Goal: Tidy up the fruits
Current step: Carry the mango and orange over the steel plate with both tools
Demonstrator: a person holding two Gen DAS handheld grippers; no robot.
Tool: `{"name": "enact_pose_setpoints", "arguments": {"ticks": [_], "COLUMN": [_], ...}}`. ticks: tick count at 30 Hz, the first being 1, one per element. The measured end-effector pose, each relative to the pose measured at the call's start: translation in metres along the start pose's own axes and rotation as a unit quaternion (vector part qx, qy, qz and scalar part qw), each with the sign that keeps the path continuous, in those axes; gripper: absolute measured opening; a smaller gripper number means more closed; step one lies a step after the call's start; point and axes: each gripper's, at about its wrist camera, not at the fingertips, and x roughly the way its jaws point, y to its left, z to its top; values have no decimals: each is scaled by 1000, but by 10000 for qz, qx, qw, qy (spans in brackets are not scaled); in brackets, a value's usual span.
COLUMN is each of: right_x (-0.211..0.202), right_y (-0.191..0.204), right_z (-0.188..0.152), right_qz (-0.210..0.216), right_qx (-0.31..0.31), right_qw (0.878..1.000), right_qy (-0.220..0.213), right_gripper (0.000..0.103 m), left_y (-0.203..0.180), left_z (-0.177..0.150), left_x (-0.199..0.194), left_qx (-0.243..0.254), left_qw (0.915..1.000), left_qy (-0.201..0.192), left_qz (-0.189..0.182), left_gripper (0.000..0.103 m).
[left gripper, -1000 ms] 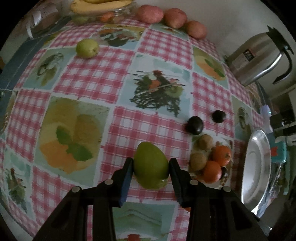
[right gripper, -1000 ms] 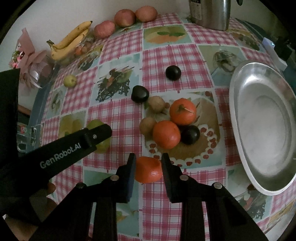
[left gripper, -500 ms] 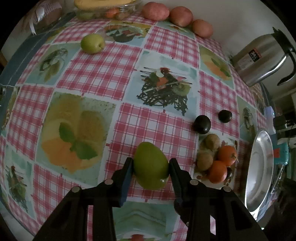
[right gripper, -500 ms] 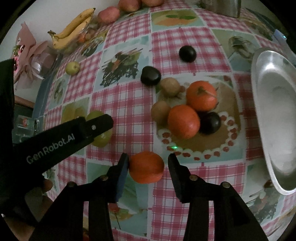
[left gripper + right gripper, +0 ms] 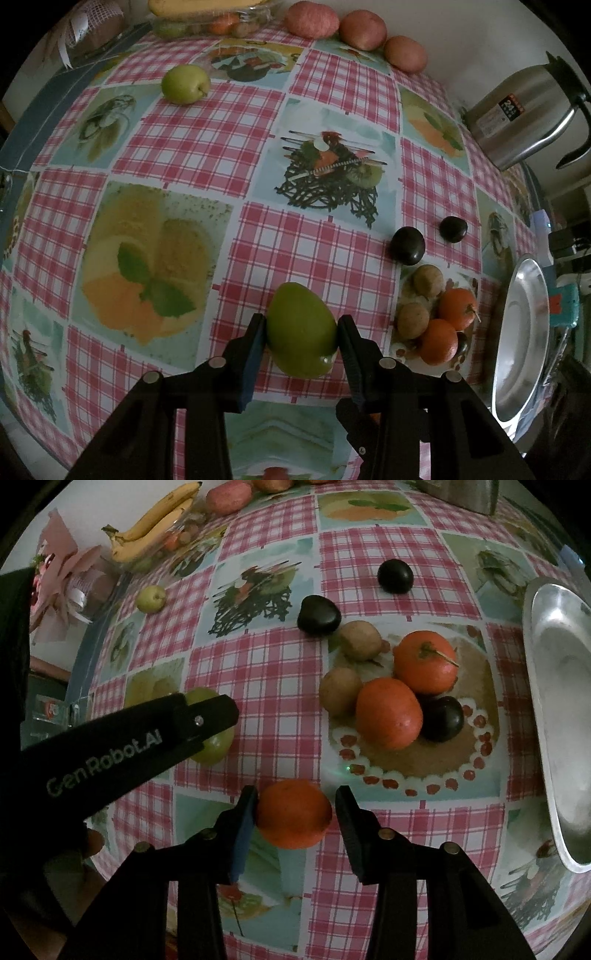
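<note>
Sorting looks barely begun: the left tool (image 5: 301, 330) is clamped on a green mango (image 5: 301, 328) at lower centre, while the right tool (image 5: 295, 812), its jaws just closing in slightly, brackets a tangerine (image 5: 293, 812) with the right pad still clear. Two tangerines, two brown fruits and three dark plums sit centre-right on the counter (image 5: 258, 664), beside an empty steel tray (image 5: 554, 701); one green apple (image 5: 184, 83) lies upper left.

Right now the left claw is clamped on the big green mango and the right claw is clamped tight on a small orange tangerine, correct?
Half right. The left claw is clamped on the big green mango. In the right wrist view the right claw is not tight on the small orange tangerine: its jaws have just been opening, and a gap shows at the right pad.
</note>
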Motion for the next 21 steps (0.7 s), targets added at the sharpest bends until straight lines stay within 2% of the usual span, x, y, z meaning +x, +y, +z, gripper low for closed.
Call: {"name": "enact_pose_setpoints", "arguments": {"ticks": [14,19,21], "right_x": [-7,-23,-32], "right_y": [-4,-10,-11], "right_z": [0,2,4], "right_qz": [75,147,36], "right_qx": [111,229,260], "right_qw": [9998,9988,9979], "right_qy": [-117,-409,-596], "right_gripper": [41,41,41], "left_y": [1,6,7], "left_z": [0,4,5], "left_x": [0,-7,-10], "left_qx": [-47,-160,-185], "left_qw": [10000,9996,9995], "left_qy": [-59,-204,-268], "left_qz": [35,56,49], "left_gripper": [42,42,42]}}
